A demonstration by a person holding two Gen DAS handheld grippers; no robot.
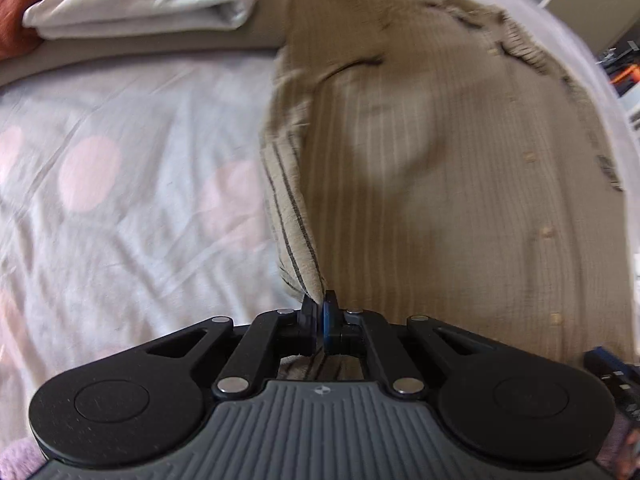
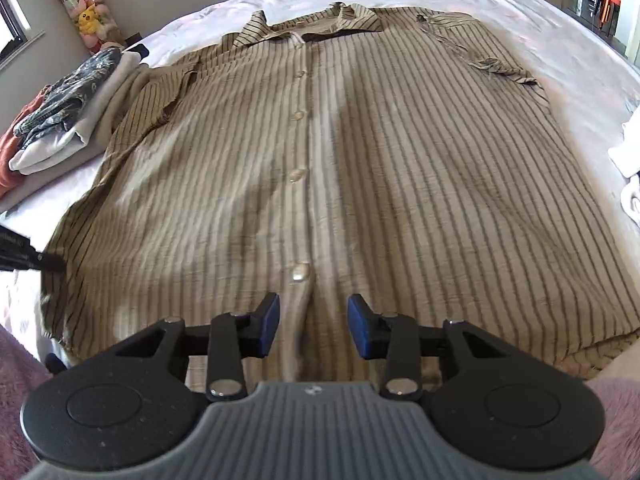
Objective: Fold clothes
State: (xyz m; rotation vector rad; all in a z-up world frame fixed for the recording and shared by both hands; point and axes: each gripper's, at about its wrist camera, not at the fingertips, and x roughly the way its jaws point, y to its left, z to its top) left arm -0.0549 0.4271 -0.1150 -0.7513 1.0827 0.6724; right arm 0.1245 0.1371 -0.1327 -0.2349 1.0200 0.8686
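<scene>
A tan striped button-up shirt point(image 2: 360, 160) lies spread face up on the bed, collar at the far end. My left gripper point(image 1: 320, 316) is shut on the shirt's point(image 1: 420, 160) lower left hem corner, with the cloth edge lifted and curled over; it also shows at the left edge of the right wrist view point(image 2: 24, 256). My right gripper point(image 2: 313, 326) is open and empty, hovering over the bottom hem astride the button placket, just below the lowest button point(image 2: 300, 272).
A stack of folded clothes point(image 2: 68, 116) sits left of the shirt and also shows in the left wrist view point(image 1: 140, 8). White cloth point(image 2: 628, 168) lies at the right edge. The pale bedsheet point(image 1: 120, 200) with pink dots lies around the shirt. Plush toys point(image 2: 86, 4) stand far left.
</scene>
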